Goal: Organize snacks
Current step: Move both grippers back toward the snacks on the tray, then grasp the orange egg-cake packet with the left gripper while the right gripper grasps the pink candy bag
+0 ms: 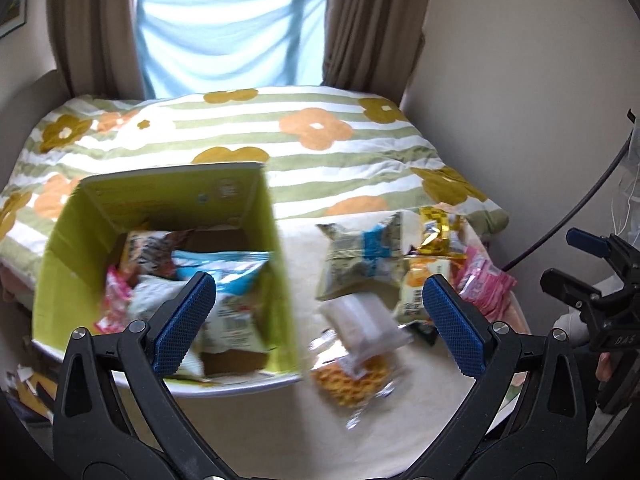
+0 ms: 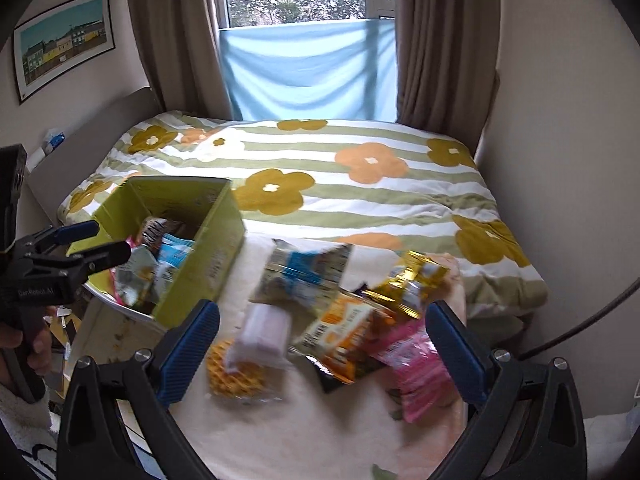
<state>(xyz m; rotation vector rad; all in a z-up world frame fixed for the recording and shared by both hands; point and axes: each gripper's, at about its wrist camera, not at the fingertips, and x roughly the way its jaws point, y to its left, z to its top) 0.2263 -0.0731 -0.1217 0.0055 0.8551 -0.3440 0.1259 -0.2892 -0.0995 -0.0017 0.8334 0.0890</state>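
Observation:
A lime-green cardboard box (image 1: 276, 240) (image 2: 208, 256) stands open on the cream sheet and holds several snack packets. To its right lies a loose pile: a grey-blue packet (image 1: 364, 256) (image 2: 304, 272), a gold packet (image 1: 436, 232) (image 2: 412, 280), an orange packet (image 1: 416, 280) (image 2: 344, 332), a pink packet (image 1: 484, 284) (image 2: 416, 372), and a white packet (image 1: 364, 320) (image 2: 264, 332) over a waffle packet (image 1: 352, 380) (image 2: 236, 372). My left gripper (image 1: 318, 292) (image 2: 104, 240) hovers open and empty over the box's right wall. My right gripper (image 2: 323, 312) (image 1: 568, 260) is open and empty above the pile.
A bed with a striped flower quilt (image 2: 360, 184) fills the far side, against curtains and a window. A wall runs along the right, with a black cable (image 1: 592, 196) across it. A framed picture (image 2: 64, 40) hangs at the left. A hand (image 2: 36, 340) holds the left gripper's handle.

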